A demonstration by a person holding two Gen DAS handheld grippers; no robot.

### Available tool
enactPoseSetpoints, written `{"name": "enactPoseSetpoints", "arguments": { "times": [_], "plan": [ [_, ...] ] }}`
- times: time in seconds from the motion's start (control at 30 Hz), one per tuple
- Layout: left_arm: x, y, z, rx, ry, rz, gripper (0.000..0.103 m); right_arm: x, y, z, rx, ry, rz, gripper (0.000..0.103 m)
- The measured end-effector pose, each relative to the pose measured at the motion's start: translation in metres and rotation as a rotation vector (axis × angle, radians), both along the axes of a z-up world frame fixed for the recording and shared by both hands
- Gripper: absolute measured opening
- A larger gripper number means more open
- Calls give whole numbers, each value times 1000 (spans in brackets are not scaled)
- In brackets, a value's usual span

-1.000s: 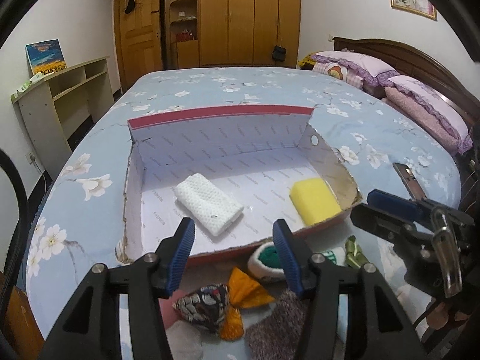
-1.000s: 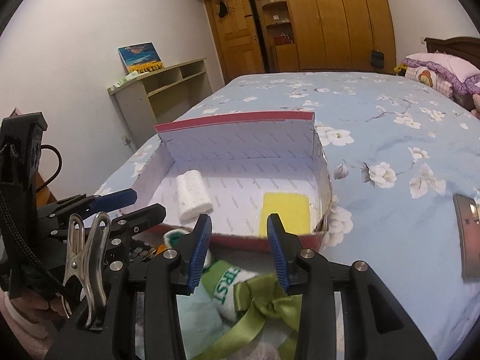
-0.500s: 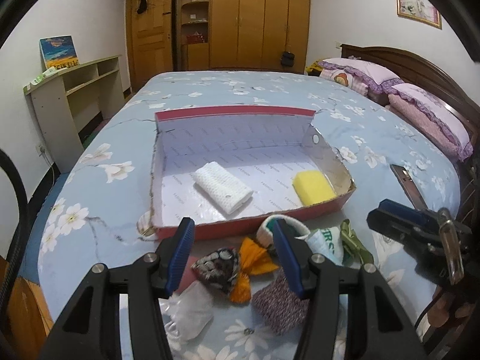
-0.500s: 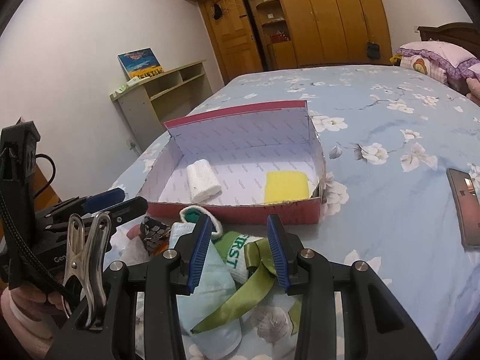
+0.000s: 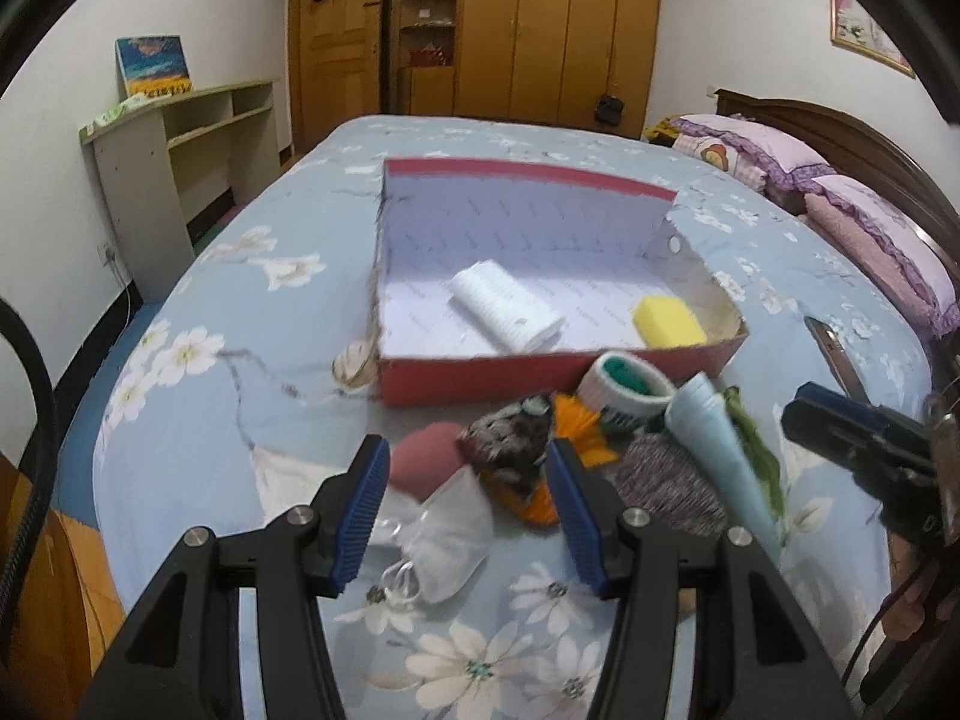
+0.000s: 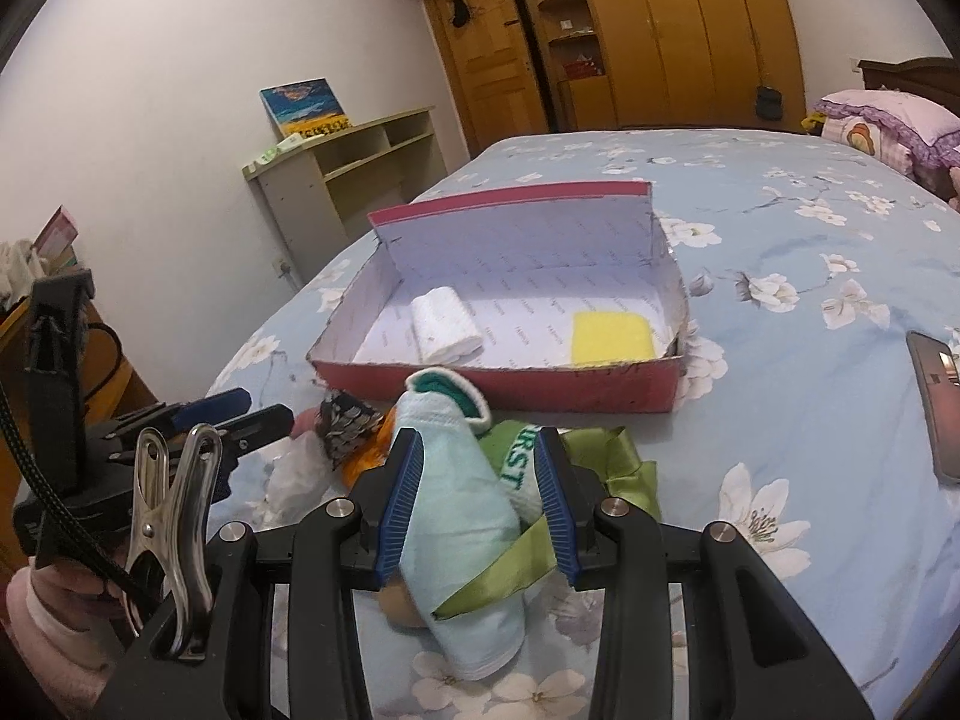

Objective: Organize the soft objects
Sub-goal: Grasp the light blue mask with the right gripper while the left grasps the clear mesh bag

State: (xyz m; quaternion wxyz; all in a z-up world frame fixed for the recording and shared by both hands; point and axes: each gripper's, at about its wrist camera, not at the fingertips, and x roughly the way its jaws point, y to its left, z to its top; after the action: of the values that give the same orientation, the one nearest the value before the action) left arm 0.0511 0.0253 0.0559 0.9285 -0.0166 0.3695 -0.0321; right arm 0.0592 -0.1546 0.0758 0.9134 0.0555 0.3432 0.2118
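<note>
Two soft items already lie in the red box (image 5: 558, 375): a white rolled cloth (image 5: 507, 306) and a yellow sponge (image 5: 669, 321). By my reading most of the job remains, since the pile sits on the bed (image 5: 198, 420) just short of the box's near wall. The left claw (image 5: 462, 510) gapes empty around a patterned pouch (image 5: 510, 438) and a pink pad (image 5: 420, 462). The right claw (image 6: 477, 501) stands open astride a pale blue cloth (image 6: 462, 516), not visibly gripping. Ahead of both claws the box floor has open room; a phone (image 6: 936, 402) lies off right.
</note>
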Motion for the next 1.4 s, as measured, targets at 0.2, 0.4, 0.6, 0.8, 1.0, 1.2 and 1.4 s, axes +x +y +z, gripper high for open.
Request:
{"name": "enactPoseSetpoints", "arguments": {
  "times": [0.2,0.4,0.6,0.8,1.0,1.2,1.4],
  "plan": [
    [-2,12,-22,-15,50,25,57,-2,8,-7,-17,22,21,40],
    [-1,18,-35,-46,72,28,57,-1,17,-16,-38,40,45,40],
    [1,13,-44,-53,84,2,57,3,22,-26,-53,62,53,40],
    [3,8,-52,-12,79,-1,57,8,23,-35,-63,84,43,40],
    [6,16,-57,-26,96,31,57,12,21,-42,-74,95,34,40],
    [3,24,-62,-40,107,49,57,12,20,-48,-98,95,25,40],
    [-1,24,-63,-36,103,50,57,15,17,-55,-107,119,2,51]
  ]
}}
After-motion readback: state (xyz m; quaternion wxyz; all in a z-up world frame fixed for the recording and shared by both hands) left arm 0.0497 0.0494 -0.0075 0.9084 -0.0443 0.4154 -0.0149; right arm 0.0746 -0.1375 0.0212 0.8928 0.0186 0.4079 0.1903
